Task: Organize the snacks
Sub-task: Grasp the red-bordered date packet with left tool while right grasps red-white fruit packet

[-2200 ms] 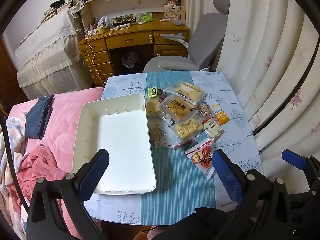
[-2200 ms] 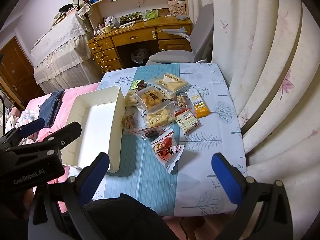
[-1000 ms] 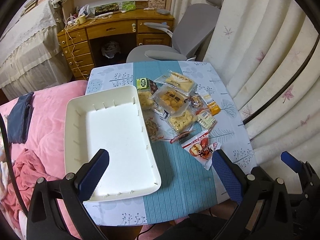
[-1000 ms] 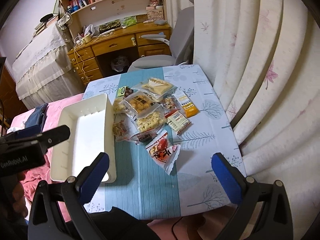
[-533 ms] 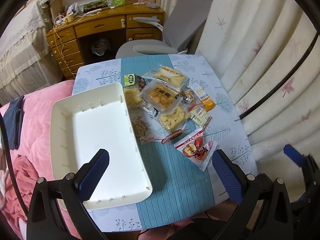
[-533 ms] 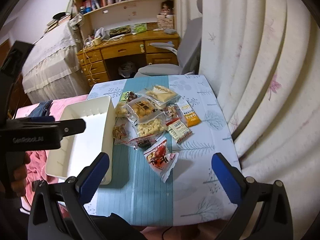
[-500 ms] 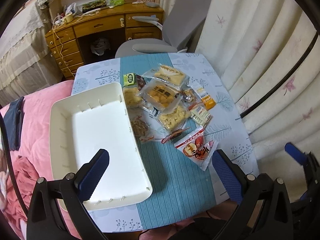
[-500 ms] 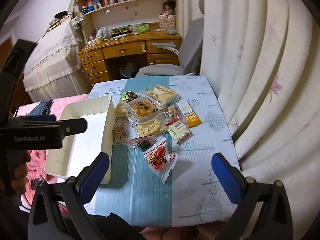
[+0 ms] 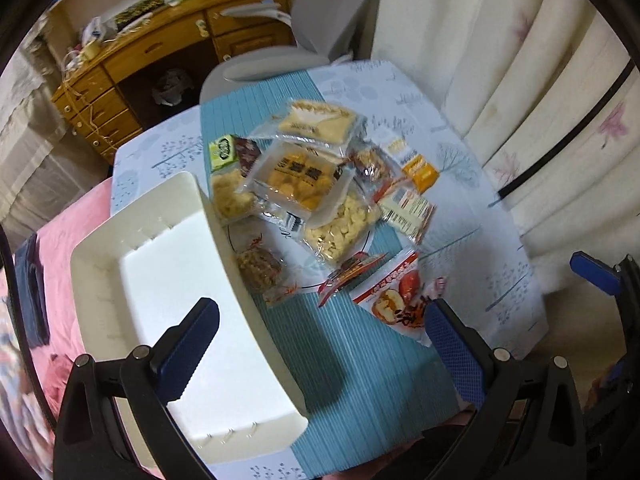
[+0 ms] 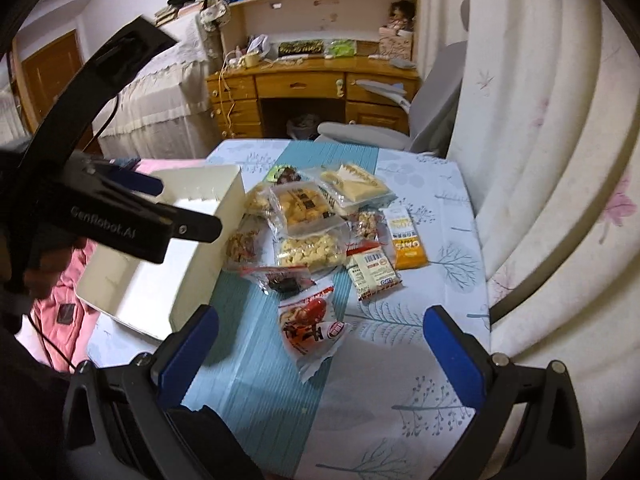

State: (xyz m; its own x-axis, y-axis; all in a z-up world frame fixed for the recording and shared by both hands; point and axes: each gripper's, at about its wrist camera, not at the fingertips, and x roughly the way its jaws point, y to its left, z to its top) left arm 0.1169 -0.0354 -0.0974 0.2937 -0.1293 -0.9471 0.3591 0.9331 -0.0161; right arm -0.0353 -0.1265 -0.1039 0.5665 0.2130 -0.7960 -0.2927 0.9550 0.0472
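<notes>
The left gripper (image 9: 320, 344) is wide open and holds nothing. It hangs over the near end of the white tray (image 9: 256, 320) and the blue strip of the bench (image 9: 360, 380). The right gripper (image 10: 320, 354) is wide open too, with nothing in it, and it hangs over the near part of the bench.

Compared with a moment ago, both grippers have come lower and closer to the bench, so the snacks look bigger now. The left one has also swung to the right, toward the snack pile. No snack has moved, and the tray has nothing in it. So the sorting has not started yet, and I think the first grab is about to come.

The closest snack is the red and white apple bag (image 10: 310, 326). It lies flat on the blue strip, just in front of the right gripper. Its long side runs from near to far, tipped a little to the left at the far end. The other snacks sit in a pile past it, just beside the tray. The orange bar (image 10: 406, 238) points the same near-to-far way. The tray's long side also runs near to far, and it sits left of the pile.
</notes>
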